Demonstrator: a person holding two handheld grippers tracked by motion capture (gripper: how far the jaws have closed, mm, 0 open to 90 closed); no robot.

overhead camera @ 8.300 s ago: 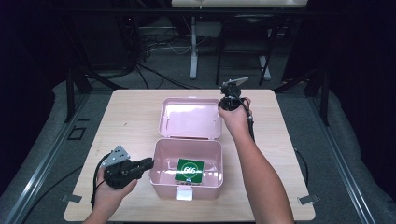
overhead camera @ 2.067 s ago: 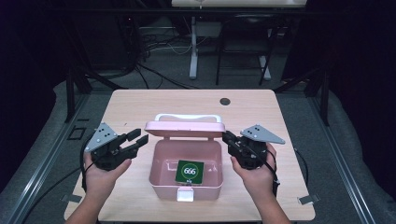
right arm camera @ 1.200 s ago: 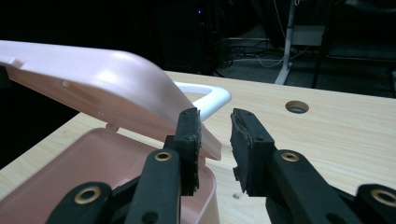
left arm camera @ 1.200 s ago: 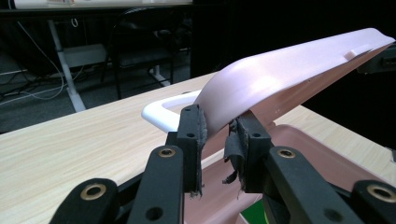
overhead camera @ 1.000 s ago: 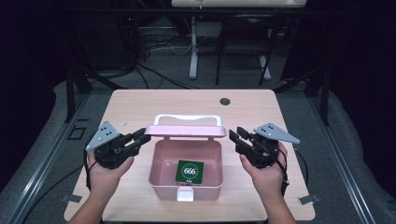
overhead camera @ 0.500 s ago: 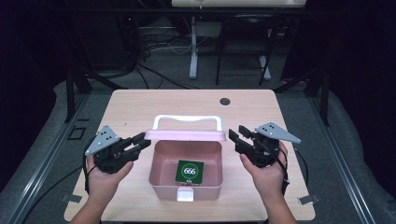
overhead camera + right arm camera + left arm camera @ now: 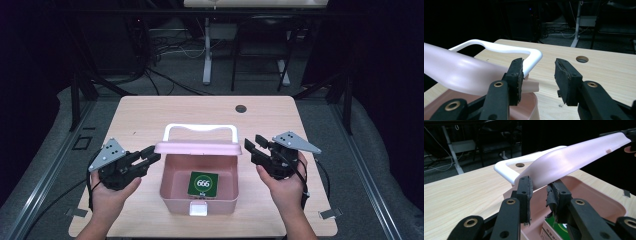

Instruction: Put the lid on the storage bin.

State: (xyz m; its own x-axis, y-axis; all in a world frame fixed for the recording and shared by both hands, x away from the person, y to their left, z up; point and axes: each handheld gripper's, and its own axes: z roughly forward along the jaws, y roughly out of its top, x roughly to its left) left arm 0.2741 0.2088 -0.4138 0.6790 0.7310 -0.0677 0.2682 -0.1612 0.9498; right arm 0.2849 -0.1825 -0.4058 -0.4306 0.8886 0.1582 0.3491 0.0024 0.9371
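A pink box (image 7: pixel 170 192) stands at the table's near middle with a green "666" card (image 7: pixel 203 183) on its floor. Its pink lid (image 7: pixel 197 147), with a white handle (image 7: pixel 200 128), hangs half lowered over the back of the box. My left gripper (image 7: pixel 152 156) is at the lid's left end. In the left gripper view the lid (image 7: pixel 574 157) runs down between the pads, and the left gripper (image 7: pixel 539 192) is shut on its corner. My right gripper (image 7: pixel 251 148) is at the lid's right end; its jaws have just been opening. In the right gripper view the right gripper (image 7: pixel 537 75) stands wide with nothing between the pads, and the lid (image 7: pixel 461 75) lies beside its left jaw.
The light wooden table (image 7: pixel 150 120) has a round cable hole (image 7: pixel 241 108) near its far edge. Dark floor, cables and a desk leg lie beyond. A cable trails from each gripper toward the near edge.
The lid has swung from lying open behind the box to half lowered over it. The right gripper's jaws have spread apart off the lid's right end. Both hands have hardly shifted.
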